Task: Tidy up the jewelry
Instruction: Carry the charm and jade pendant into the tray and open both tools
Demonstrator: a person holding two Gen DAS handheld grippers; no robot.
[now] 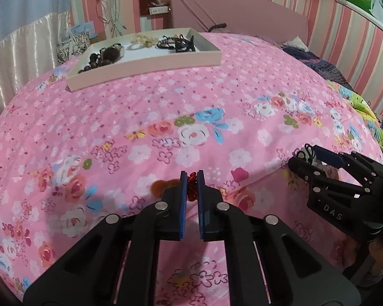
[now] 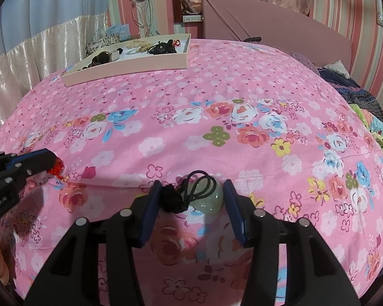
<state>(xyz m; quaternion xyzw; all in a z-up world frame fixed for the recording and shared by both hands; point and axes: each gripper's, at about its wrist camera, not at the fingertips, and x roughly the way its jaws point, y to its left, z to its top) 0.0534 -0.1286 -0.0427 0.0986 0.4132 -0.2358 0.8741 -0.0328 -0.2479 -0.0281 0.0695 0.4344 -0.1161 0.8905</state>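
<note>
Pinching red beaded piece (image 1: 191, 186) between pads: left hand-held gripper (image 1: 192, 178) (right hand-held gripper (image 2: 192, 191) spread around green pendant (image 2: 204, 199)).

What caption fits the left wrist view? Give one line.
Left tool shut on red beaded jewelry above the floral bedspread.

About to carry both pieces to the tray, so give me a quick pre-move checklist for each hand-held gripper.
1. Left hand-held gripper shut on the red beaded piece: ok.
2. Right hand-held gripper gripping the green jade pendant: not ok, the pads stand apart from it.
3. Black cord inside the jaws: ok.
4. Free space in the tray: ok.
5. Bedspread path to the tray unobstructed: ok.
</note>
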